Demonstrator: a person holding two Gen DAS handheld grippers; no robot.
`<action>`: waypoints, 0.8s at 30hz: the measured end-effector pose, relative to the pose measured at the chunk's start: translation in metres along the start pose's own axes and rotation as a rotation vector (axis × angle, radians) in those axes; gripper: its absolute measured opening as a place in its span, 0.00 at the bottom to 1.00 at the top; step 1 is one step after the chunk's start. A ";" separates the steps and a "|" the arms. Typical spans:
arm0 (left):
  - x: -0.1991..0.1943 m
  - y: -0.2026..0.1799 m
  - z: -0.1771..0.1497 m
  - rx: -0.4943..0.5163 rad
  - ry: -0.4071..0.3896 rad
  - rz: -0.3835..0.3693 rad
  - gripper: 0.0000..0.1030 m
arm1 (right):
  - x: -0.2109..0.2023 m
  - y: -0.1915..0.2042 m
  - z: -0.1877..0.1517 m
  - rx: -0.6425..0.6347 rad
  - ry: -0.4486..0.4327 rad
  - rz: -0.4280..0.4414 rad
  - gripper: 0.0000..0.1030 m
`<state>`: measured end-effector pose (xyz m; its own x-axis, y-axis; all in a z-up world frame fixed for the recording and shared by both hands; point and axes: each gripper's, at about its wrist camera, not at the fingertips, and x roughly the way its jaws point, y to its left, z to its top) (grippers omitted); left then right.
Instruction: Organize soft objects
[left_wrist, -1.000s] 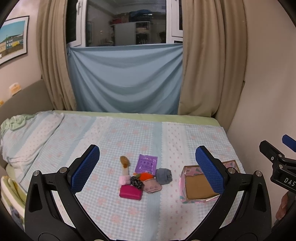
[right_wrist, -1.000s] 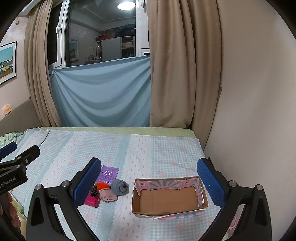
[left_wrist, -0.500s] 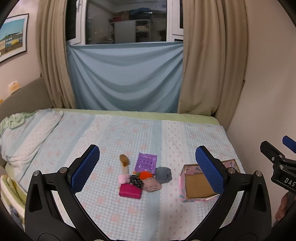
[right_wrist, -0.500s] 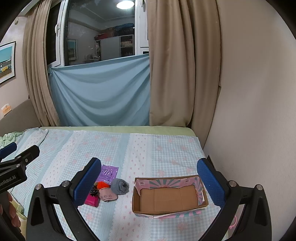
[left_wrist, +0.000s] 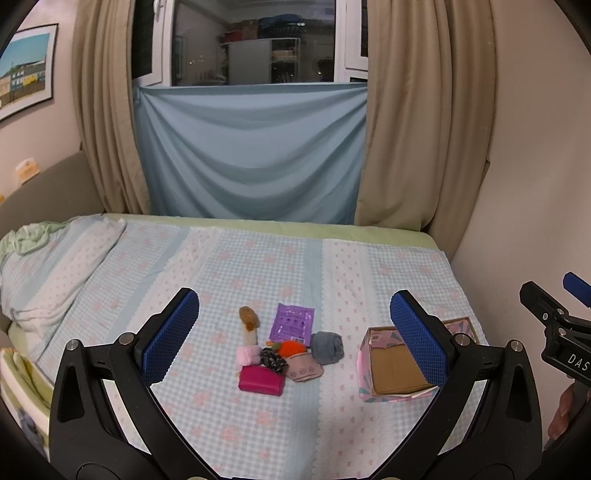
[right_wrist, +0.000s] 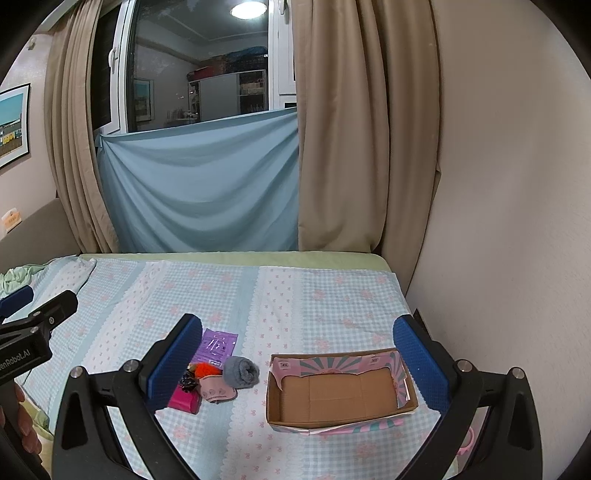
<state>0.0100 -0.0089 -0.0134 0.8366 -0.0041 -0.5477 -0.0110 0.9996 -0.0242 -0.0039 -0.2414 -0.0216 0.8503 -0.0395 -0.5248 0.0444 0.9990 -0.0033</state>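
A small heap of soft things lies on the bed: a grey rolled sock, a magenta pouch, an orange fluffy piece, a purple packet, a pink roll and a brown-topped toy. An open cardboard box stands empty to their right. My left gripper is open, high above the heap. My right gripper is open above the box and also shows in the left wrist view.
The bed has a blue and pink checked sheet. A rumpled blanket lies at its left. A wall runs close along the right side. Curtains and a blue cloth hang behind the bed.
Both views have shifted slightly; the left gripper has drawn back and up a little from the heap. Both grippers stay open and nothing on the bed has moved.
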 end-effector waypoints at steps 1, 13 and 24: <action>0.001 0.001 0.001 -0.001 0.001 0.000 1.00 | 0.000 0.000 0.000 -0.001 0.000 -0.001 1.00; 0.051 0.057 0.004 -0.016 0.158 0.004 1.00 | 0.046 0.039 0.001 0.059 0.088 0.033 1.00; 0.182 0.120 -0.020 0.061 0.332 -0.028 1.00 | 0.171 0.109 -0.022 0.127 0.307 0.063 1.00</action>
<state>0.1500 0.1103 -0.1323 0.6124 -0.0299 -0.7900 0.0505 0.9987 0.0013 0.1347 -0.1387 -0.1308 0.6564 0.0499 -0.7527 0.0779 0.9880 0.1334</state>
